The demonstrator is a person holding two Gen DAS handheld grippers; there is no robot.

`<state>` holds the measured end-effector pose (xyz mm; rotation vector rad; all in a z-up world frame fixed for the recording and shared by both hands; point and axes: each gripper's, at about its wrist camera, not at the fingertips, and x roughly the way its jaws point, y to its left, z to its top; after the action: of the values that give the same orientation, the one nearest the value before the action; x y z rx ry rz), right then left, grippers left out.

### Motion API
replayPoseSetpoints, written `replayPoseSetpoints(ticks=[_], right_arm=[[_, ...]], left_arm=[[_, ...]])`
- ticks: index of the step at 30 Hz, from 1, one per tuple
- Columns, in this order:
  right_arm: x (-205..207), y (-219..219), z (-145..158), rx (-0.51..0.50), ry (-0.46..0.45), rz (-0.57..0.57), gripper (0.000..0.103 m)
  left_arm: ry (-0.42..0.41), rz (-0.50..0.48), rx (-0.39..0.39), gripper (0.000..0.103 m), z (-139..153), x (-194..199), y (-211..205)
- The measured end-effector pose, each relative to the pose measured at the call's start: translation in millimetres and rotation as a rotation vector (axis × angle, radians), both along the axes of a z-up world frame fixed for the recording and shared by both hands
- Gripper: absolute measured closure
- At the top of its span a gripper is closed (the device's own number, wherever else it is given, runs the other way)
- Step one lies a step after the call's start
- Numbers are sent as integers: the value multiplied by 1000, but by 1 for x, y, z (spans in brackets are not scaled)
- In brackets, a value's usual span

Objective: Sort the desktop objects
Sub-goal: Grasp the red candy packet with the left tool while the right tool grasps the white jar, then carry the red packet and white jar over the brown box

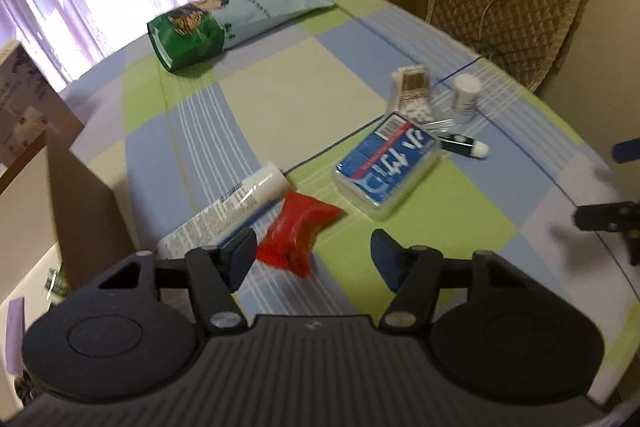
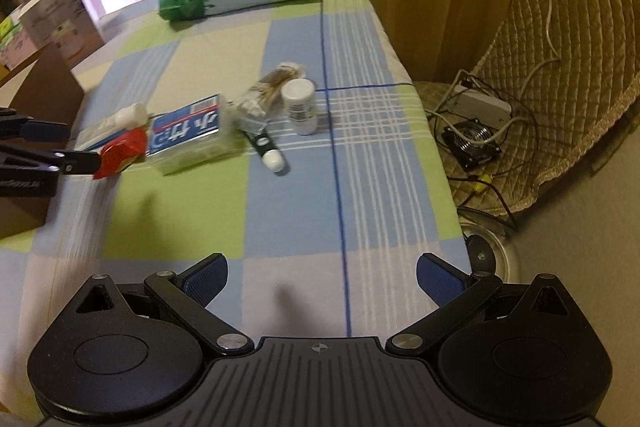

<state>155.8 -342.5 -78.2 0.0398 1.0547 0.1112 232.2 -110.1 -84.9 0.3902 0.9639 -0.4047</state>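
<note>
My left gripper (image 1: 314, 253) is open just in front of a red snack packet (image 1: 298, 233), which lies between and slightly past its fingertips; the packet also shows in the right wrist view (image 2: 122, 151). Beside it lie a white tube (image 1: 230, 205) and a blue-labelled clear box (image 1: 386, 165). Further right are a green-and-white stick (image 1: 464, 145), a white bottle (image 1: 466, 97) and a bag of cotton swabs (image 1: 412, 89). My right gripper (image 2: 322, 281) is open and empty above the near end of the table.
A green snack bag (image 1: 188, 33) and a pale green pack (image 1: 272, 1) lie at the far end of the checked tablecloth (image 1: 280, 83). A cardboard box (image 1: 72, 195) stands at the left edge. A quilted chair (image 2: 568, 67) with cables and a fan is to the right.
</note>
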Motion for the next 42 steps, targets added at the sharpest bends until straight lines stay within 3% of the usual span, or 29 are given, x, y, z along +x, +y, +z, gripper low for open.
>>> replayPoseSetpoints(ticks=[6, 10, 11, 20, 21, 22, 23, 28, 31, 36, 42], right_arm=[[16, -14, -8, 17, 10, -23, 0], [28, -19, -8, 42, -18, -13, 0], [32, -20, -8, 49, -28, -9, 0], [74, -1, -11, 50, -172, 115, 0], [79, 2, -12, 49, -184, 129, 8], [85, 5, -14, 49, -180, 135, 26], [92, 8, -17, 48, -176, 142, 34], [112, 18, -28, 20, -212, 143, 34], [121, 23, -35, -9, -201, 159, 69], [112, 17, -33, -17, -223, 154, 73], [86, 2, -17, 12, -248, 112, 73]], left_arm=[[75, 22, 20, 44, -25, 35, -8], [120, 57, 24, 68, -41, 44, -7], [135, 63, 23, 79, -45, 45, -6], [154, 111, -24, 80, -43, 19, 7], [154, 115, -24, 80, -42, 16, 8], [153, 119, -19, 80, -41, 12, 9], [152, 126, -14, 80, -41, 9, 10], [156, 166, -14, 80, -42, 1, 18], [150, 173, -24, 79, -43, 3, 19], [140, 165, -47, 77, -47, 4, 20], [144, 151, -73, 81, -40, -4, 23]])
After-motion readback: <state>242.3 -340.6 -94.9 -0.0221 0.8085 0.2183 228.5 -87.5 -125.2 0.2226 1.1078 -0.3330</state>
